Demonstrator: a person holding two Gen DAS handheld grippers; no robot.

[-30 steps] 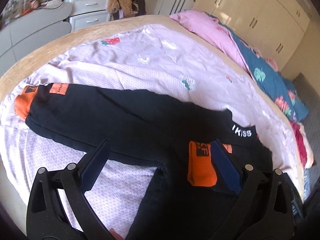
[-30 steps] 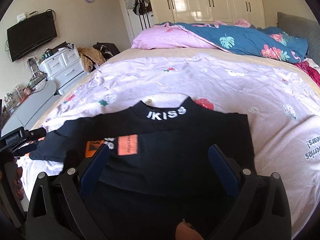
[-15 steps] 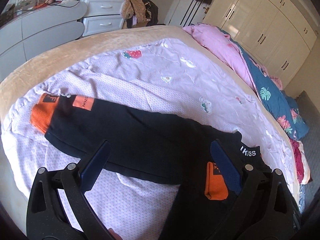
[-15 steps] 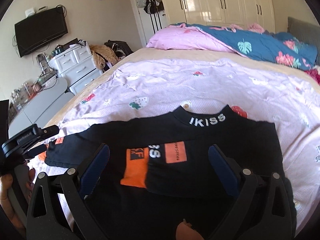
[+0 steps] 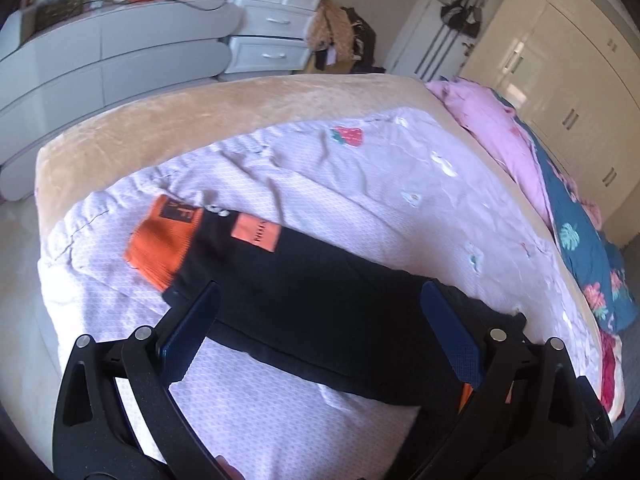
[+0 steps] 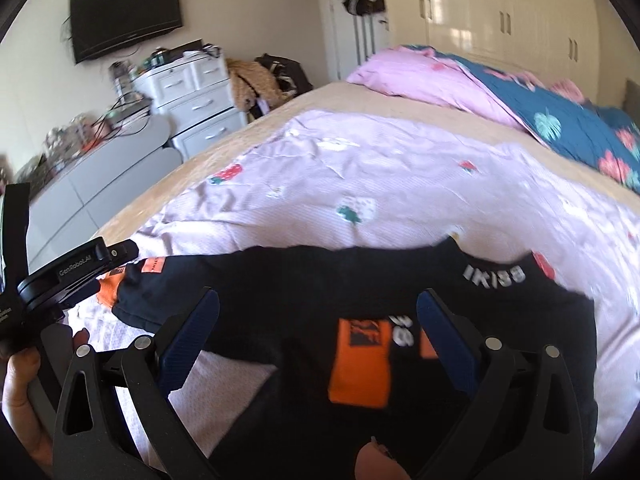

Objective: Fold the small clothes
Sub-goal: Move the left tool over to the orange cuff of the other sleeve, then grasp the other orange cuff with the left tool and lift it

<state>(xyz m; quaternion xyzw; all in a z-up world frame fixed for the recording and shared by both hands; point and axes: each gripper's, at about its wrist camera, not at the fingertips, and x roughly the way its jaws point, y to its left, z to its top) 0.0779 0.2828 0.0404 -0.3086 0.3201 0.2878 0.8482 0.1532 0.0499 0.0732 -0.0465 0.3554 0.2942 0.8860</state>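
A small black sweater (image 6: 400,292) with orange cuffs and white collar lettering lies flat on the lilac sheet (image 6: 400,168). One sleeve is folded over the body, its orange cuff (image 6: 360,360) lying on the chest. The other sleeve (image 5: 320,304) stretches out to the left, ending in an orange cuff (image 5: 164,244). My left gripper (image 5: 320,336) is open and empty, hovering over that stretched sleeve. My right gripper (image 6: 318,336) is open and empty above the sweater's body. The left gripper also shows in the right wrist view (image 6: 64,280).
The bed has a tan blanket edge (image 5: 180,120) beyond the sheet. A pink and blue floral duvet (image 6: 520,100) is heaped at the head. A grey desk (image 5: 100,48) and white drawers (image 5: 272,20) stand beside the bed; wardrobes (image 6: 500,12) line the far wall.
Both grippers have swung to the left. The left one now sits over the stretched-out sleeve, nearer its orange cuff. The sweater has not moved.
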